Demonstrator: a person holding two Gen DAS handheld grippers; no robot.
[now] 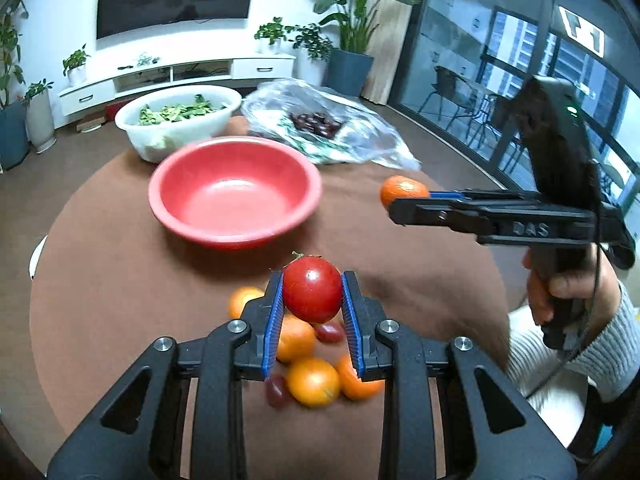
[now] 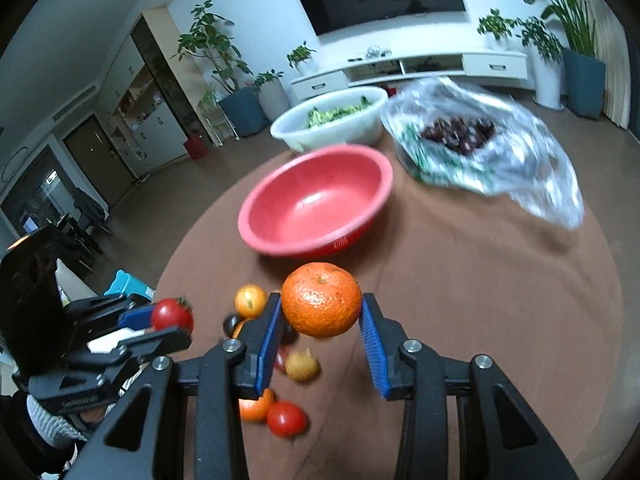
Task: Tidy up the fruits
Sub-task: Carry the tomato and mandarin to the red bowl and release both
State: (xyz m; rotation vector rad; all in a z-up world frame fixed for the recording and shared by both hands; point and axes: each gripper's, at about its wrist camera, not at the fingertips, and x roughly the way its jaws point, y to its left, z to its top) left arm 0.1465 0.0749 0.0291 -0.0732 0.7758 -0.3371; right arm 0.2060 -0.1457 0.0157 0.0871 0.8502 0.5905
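Glossy red tomato [image 1: 312, 289], stem attached

Red tomato [image 1: 312, 294], orange mandarin [image 2: 321, 300]

Dim indoor light, motion blur, edges bent by fisheye.

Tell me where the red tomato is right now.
The red tomato sits clamped in the left gripper, lifted above the loose fruit pile, just short of the empty red bowl.
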